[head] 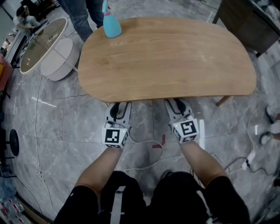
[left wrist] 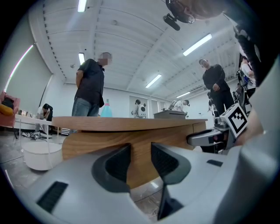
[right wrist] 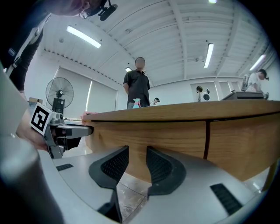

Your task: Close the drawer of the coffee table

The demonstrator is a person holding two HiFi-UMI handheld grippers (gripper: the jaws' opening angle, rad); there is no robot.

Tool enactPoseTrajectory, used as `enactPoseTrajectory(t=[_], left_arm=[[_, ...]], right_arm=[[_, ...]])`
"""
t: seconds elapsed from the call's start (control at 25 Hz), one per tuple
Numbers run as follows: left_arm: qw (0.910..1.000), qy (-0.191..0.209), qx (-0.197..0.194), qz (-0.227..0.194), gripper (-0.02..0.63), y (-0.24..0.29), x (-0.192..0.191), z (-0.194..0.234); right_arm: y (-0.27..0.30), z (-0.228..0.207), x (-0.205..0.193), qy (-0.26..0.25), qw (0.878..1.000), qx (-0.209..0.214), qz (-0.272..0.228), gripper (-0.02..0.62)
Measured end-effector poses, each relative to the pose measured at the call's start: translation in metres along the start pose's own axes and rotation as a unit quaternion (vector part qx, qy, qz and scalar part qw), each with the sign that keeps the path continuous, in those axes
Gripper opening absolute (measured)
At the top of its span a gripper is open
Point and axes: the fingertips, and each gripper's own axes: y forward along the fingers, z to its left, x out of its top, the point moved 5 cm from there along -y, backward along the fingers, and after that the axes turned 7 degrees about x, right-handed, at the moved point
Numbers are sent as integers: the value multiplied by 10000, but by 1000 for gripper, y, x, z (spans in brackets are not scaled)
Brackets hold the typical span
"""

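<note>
The coffee table (head: pixel 166 57) has a light wooden top, seen from above in the head view. Below its near edge sits the wooden drawer front (left wrist: pixel 131 146), which the right gripper view also shows (right wrist: pixel 166 135), with a dark vertical seam to the right. My left gripper (head: pixel 118 106) and right gripper (head: pixel 176 104) point level at this near side, side by side, their tips under the top's overhang. The left gripper (left wrist: pixel 141 151) is open, with only the wood face beyond its pads. The right gripper (right wrist: pixel 137 153) is open too, nothing between its fingers. Whether the tips touch the wood I cannot tell.
A blue spray bottle (head: pixel 111 22) stands on the table's far left. A round white side table (head: pixel 48 48) is to the left, and a person in jeans (head: pixel 81 13) stands behind. Cables (head: pixel 148 151) lie on the grey tiled floor by my legs. Dark furniture (head: pixel 249 22) stands at the far right.
</note>
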Motion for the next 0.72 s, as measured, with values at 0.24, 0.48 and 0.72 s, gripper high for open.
enactPoseTrajectory(t=[0.24,0.48,0.72], left_arm=[[10000,35,0,-73,149,-2,4,-6],[9998,7,-141,139,150,-31,4,-22],[9991,-215,-106,358,150,-65,29,-37]], right_arm=[[-4,5,-6,-119,9995,172,253,127],[-35,41,0,34,9976,436,545,129],[-66,74,46,-51,9975,553,429,128]])
